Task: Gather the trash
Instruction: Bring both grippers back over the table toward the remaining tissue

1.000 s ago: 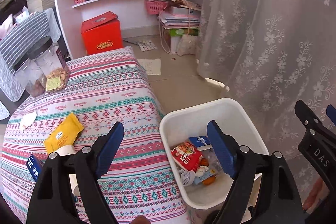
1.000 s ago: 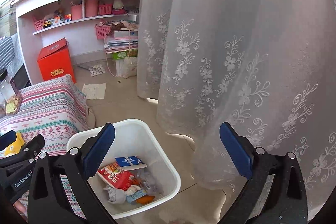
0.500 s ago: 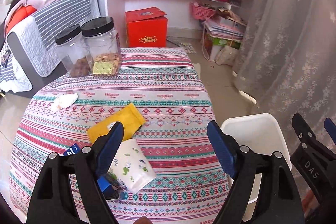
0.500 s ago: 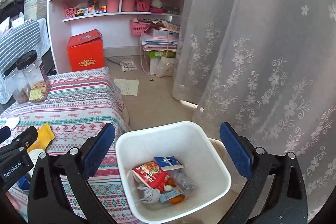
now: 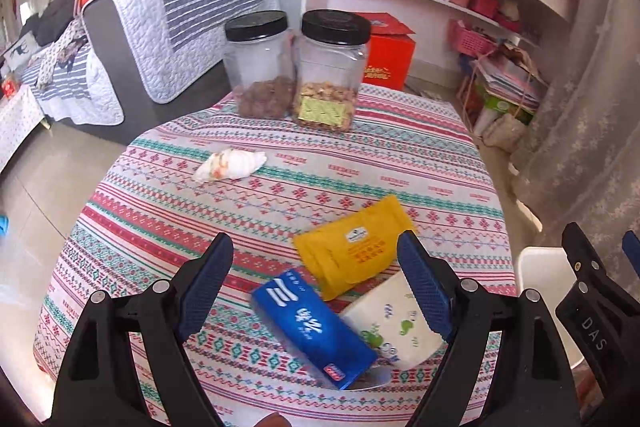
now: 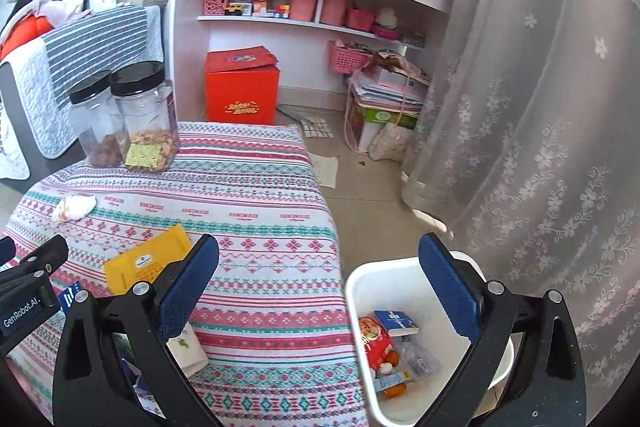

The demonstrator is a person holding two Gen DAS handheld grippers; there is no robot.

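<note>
On the patterned tablecloth [image 5: 360, 155] lie a blue packet [image 5: 316, 327], a yellow pouch [image 5: 352, 247], a white printed pack [image 5: 394, 323] and a crumpled tissue [image 5: 230, 165]. My left gripper [image 5: 320, 287] is open and empty, just above the blue packet and yellow pouch. My right gripper [image 6: 320, 291] is open and empty, between the table edge and the white trash bin [image 6: 404, 273], which holds several wrappers [image 6: 376, 341]. The yellow pouch [image 6: 146, 261] and tissue [image 6: 74, 207] also show in the right wrist view.
Two black-lidded jars [image 5: 296, 67] stand at the table's far edge. A red box [image 6: 240, 91], shelves [image 6: 312, 23] and a paper stack [image 6: 384, 107] lie beyond. A lace curtain [image 6: 540, 107] hangs right of the bin. A sofa with blankets [image 5: 160, 27] is at the left.
Both grippers have swung left from over the bin toward the table. The left one now faces the packets on the cloth; the bin has slid to the right edge.
</note>
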